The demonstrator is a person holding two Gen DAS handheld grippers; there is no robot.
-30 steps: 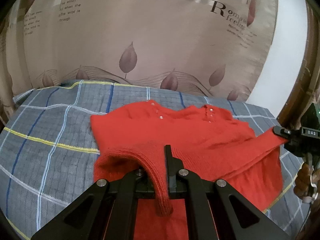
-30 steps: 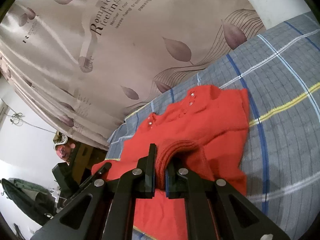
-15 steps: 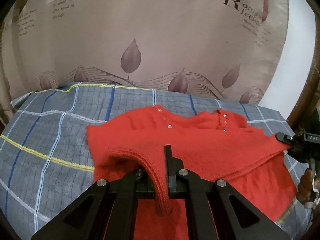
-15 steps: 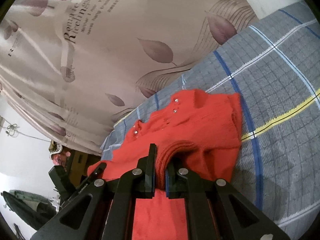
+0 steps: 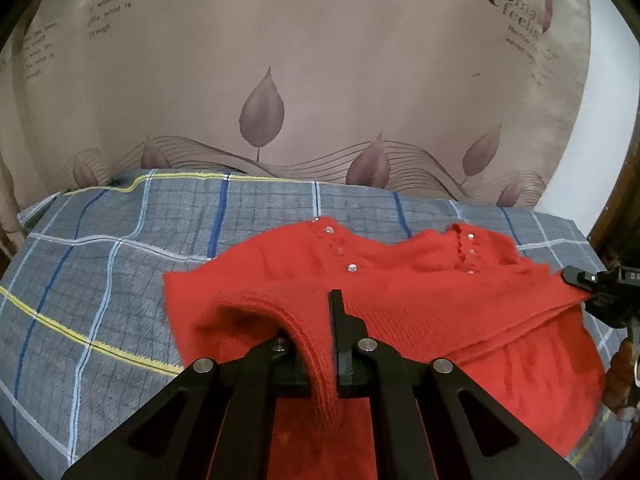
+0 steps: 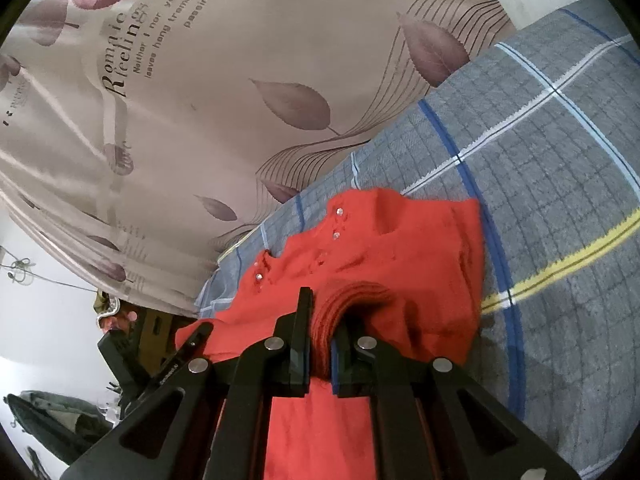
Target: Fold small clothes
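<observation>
Left hand-held gripper (image 5: 318,344) is closed down to a narrow gap with a ribbed edge of the red sweater (image 5: 400,292) pinched between its fingers; the knit loops up over the left finger and a short strip hangs down in front of the jaws. Right hand-held gripper (image 6: 320,344) is likewise clamped nearly closed on a bunched ribbed edge of the same sweater (image 6: 380,256), the knit bulging out in a rounded fold just past the fingertips. In the left wrist view the right hand-held gripper (image 5: 580,280) shows at the right edge, its tip touching the stretched red edge there. In the right wrist view the left hand-held gripper (image 6: 196,336) shows at lower left against the sweater's other end. Between the two grips the front part of the sweater is lifted and pulled taut, forming a doubled layer, while the rest lies on the bed (image 5: 100,280), which is covered in grey plaid with blue, white and yellow lines. The neckline faces the far side, with small shiny buttons (image 5: 353,267) along it. Behind the bed hangs a beige curtain (image 5: 320,80) printed with leaves and lettering. A white wall (image 5: 600,140) shows to the curtain's right.
</observation>
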